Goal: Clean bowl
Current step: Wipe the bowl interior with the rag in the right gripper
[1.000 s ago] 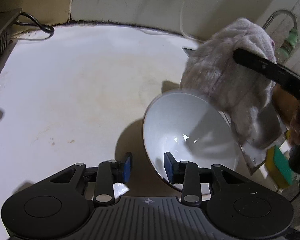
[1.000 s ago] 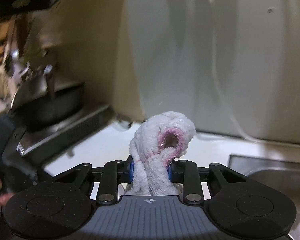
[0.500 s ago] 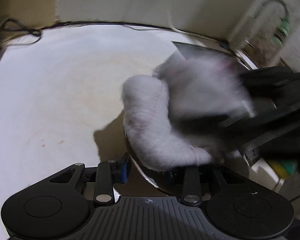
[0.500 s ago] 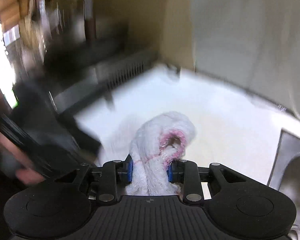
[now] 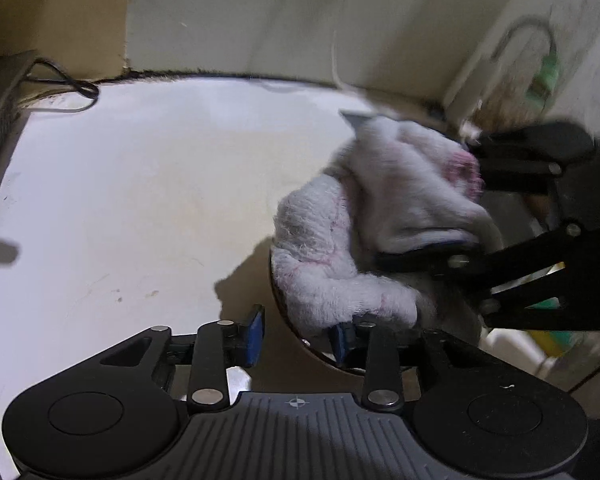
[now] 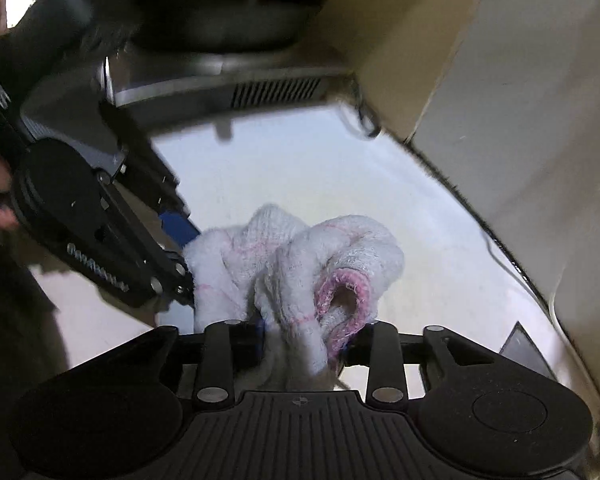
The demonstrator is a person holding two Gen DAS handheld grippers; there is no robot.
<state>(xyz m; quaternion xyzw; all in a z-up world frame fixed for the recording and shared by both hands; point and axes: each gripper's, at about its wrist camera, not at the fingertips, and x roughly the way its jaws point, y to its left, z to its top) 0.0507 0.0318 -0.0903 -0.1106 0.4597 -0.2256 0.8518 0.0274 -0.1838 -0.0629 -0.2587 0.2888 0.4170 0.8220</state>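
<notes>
A: So, where does the cleaning stand?

B: Mid-wipe, by my reading. The right gripper (image 6: 302,340) is clamped on a bunched white cloth (image 6: 296,264) with pink stitching, and the cloth is pressed down into the bowl (image 5: 300,338). From the left wrist view the cloth (image 5: 364,232) fills nearly the whole opening, so only a thin dark arc of rim shows beneath it.

A: And the bowl itself, where is it?

B: On the pale counter (image 5: 140,200), right of centre, close to the edge of a metal sink. The left gripper (image 5: 298,336) straddles the near rim, one blue pad outside and one inside. The rim sits between them, but whether they actually pinch it I cannot tell; a gap shows beside the outer pad.

A: Is the inside clean?

B: That cannot be judged, since the cloth hides the whole interior. The right gripper is blurred, which suggests it is moving.

A: What remains?

B: Probably more of the inside, and the outside. After that, lifting the cloth out and checking the surface.
</notes>
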